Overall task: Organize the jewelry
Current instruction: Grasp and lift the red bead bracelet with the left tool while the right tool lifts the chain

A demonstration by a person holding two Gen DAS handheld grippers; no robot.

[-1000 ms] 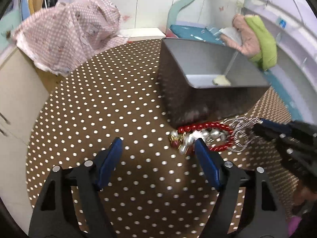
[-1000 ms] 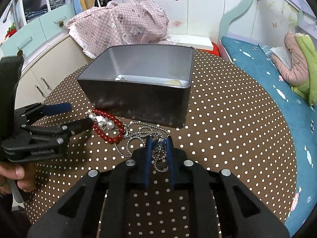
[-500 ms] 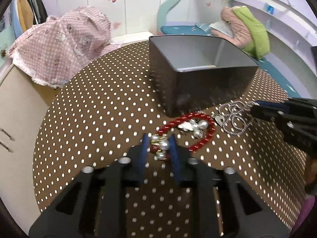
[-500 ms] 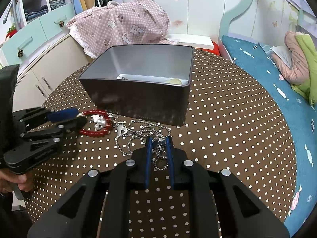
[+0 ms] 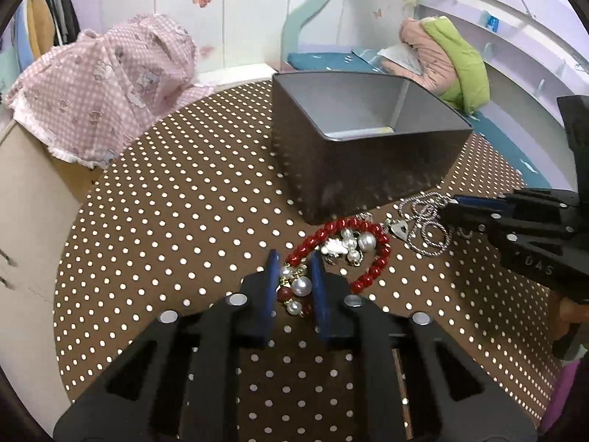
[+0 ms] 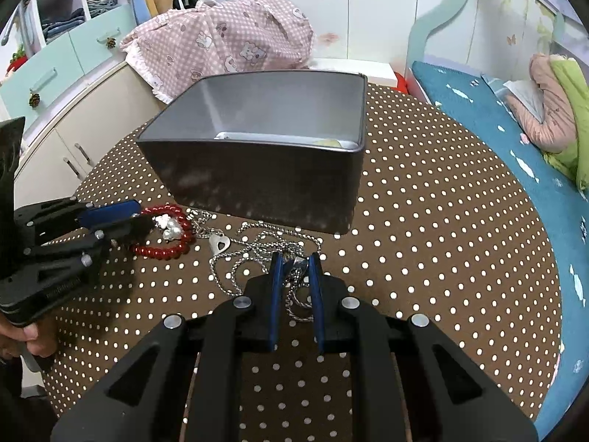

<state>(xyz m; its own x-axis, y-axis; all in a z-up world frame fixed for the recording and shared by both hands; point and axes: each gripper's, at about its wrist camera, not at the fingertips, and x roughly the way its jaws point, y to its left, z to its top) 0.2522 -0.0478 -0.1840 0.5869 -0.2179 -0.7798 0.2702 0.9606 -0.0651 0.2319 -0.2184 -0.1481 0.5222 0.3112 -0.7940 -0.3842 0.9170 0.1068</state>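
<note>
Nearest the left camera, the left gripper has its blue fingers drawn nearly together around the pearl-and-gold end of the bracelet, so it appears to have hold of that end. The rest of the red bead loop trails away from the fingers, forward and to the right across the dotted bench, its long axis slanting toward the box. The bracelet is a ring of glossy red beads with a bunch of white pearls and small gold links lying inside it. In the right camera, the right gripper also has its fingers narrowed to a slim gap with strands of the chain between them; it seems to pinch the chain, though whether the grip is firm cannot be told. The chain is thin, silvery and heaped in loose coils, with a heart pendant lying flat at its left edge, just beside the red beads. Both pieces rest on the bench against the near wall of the box, the bracelet toward the left gripper's side and the chain toward the right, so each gripper is nearer its own piece. The box stands straight ahead of both, open-topped, dark outside and pale grey inside, with a small pale object on its floor. Reaching it likely means lifting each piece up and forward over the near wall; the trailing loops could snag each other where they lie close.
</note>
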